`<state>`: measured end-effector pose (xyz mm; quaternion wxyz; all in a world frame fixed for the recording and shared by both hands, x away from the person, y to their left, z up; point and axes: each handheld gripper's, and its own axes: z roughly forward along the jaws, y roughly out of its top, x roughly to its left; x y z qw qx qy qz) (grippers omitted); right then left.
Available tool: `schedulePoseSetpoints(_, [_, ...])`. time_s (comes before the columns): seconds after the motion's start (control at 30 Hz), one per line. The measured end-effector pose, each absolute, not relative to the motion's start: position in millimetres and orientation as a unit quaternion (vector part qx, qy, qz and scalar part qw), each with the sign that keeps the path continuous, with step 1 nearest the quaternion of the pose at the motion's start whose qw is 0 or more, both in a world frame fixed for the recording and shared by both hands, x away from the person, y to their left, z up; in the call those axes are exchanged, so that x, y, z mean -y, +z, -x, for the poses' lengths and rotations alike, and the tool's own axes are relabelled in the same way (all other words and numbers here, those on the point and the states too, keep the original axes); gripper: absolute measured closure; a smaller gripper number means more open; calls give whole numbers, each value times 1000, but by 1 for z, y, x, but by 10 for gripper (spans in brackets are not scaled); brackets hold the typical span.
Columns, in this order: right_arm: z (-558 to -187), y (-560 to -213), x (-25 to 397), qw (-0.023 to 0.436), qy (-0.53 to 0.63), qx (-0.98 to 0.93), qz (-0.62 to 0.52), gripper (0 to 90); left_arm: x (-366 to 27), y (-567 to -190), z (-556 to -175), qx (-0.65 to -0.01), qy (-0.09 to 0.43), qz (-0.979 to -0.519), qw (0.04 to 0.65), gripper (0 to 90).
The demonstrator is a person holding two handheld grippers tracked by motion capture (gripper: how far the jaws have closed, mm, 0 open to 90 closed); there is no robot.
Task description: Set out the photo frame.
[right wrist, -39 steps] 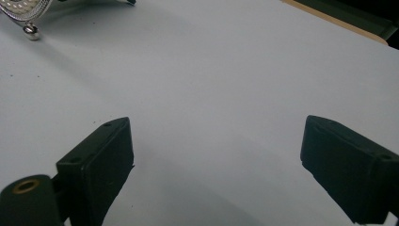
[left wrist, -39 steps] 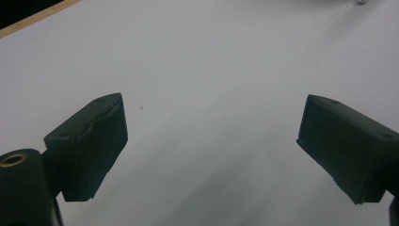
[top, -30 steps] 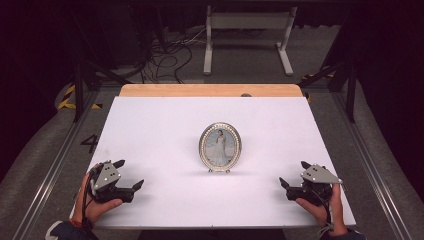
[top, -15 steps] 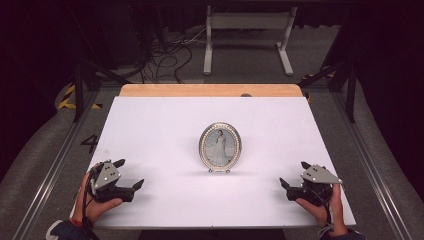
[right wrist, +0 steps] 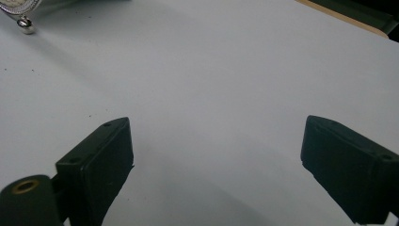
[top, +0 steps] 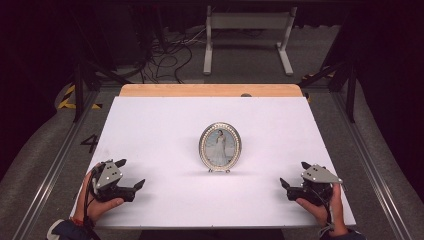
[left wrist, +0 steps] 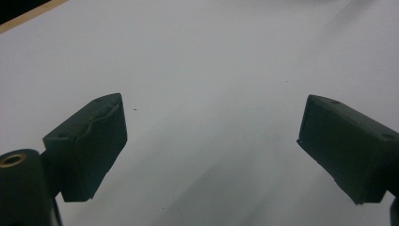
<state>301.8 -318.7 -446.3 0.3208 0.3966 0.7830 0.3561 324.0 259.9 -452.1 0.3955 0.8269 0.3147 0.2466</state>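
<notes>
You face a white rectangular tabletop (top: 150, 125) with a light wooden strip (top: 210, 90) along its far edge. Beyond it, at the upper middle, a white metal stand (top: 247, 35) sits on grey floor (top: 240, 62) beside tangled black cables (top: 170, 52). The room's edges are dark.

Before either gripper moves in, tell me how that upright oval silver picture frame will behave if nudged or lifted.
The upright oval silver picture frame probably tips easily: it stands tall on small ball feet over a narrow base on the white table. It is likely rigid, and its front looks glazed, so possibly fragile. The shiny beaded rim may slip between the jaws, so a light push risks toppling it.
</notes>
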Motion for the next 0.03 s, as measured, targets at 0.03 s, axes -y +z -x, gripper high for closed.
schedulePoseSetpoints(0.03, [-302,-447,319,321,356,-783,-397,100,-260,-452,-325,-316,246,-826,397,87])
